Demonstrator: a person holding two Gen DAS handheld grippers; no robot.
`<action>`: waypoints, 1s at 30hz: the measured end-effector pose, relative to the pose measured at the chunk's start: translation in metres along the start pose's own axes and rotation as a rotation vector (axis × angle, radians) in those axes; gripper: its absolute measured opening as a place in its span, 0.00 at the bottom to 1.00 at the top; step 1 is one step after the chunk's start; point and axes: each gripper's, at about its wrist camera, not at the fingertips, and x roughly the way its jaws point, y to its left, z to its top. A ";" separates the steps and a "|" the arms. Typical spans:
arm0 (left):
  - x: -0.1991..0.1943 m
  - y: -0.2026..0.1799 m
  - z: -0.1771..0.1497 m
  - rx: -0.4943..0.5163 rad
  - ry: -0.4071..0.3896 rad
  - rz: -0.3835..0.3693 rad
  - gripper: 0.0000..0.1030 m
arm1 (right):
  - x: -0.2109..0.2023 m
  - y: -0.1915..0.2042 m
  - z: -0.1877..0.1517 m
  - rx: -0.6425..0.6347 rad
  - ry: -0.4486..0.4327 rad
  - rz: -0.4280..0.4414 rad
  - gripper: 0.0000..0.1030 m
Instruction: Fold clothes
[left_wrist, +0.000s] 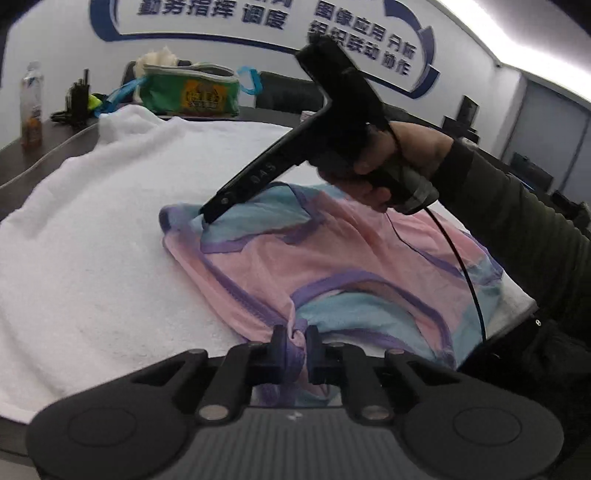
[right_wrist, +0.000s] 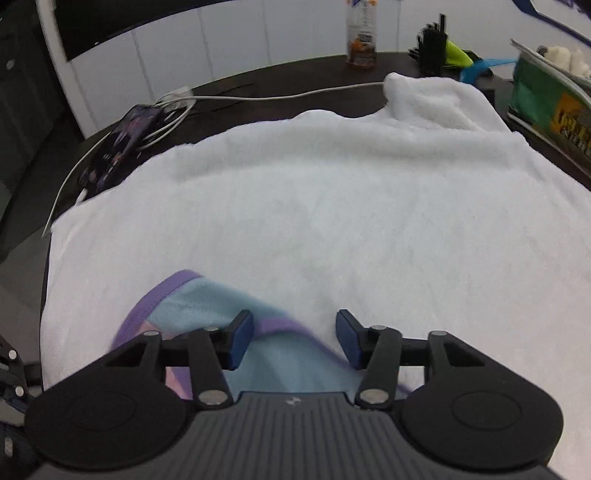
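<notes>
White towel (left_wrist: 92, 236) covers the dark table (left_wrist: 22, 155). Far left: a bottle (left_wrist: 31, 107), then a green bag (left_wrist: 192, 92) at the far edge, clear of the work.

The garment (left_wrist: 314, 258), pink and pale blue with purple trim, lies mid-table on the towel, rumpled, not yet squared.

Left gripper (left_wrist: 295, 339) at the near edge: jaws pinched tight on a bunched purple hem, cloth squeezed between the fingers.

Right gripper (right_wrist: 291, 339), held by the person's hand (left_wrist: 388, 173), tips down on the garment's far-left corner. From its own camera the jaws stand partly apart, blue pads (right_wrist: 238, 339) straddling the blue cloth and purple edge, not visibly pressing. So nothing gripped there yet.

Step, by my read: securing two corners before a fold; one caught, one pending.

Next: right jaws need to close on that edge, catching the trim only, not the towel under it. Then lift both together and carry across.
</notes>
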 end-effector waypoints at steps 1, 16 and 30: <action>-0.003 0.004 0.003 0.004 -0.010 -0.003 0.08 | -0.003 0.003 -0.001 -0.008 -0.003 -0.013 0.01; -0.036 0.043 0.046 -0.001 -0.210 0.301 0.54 | -0.016 -0.008 0.062 0.072 -0.248 -0.324 0.16; 0.007 0.003 0.008 -0.064 -0.163 -0.173 0.62 | -0.164 0.039 -0.161 0.400 -0.317 -0.406 0.53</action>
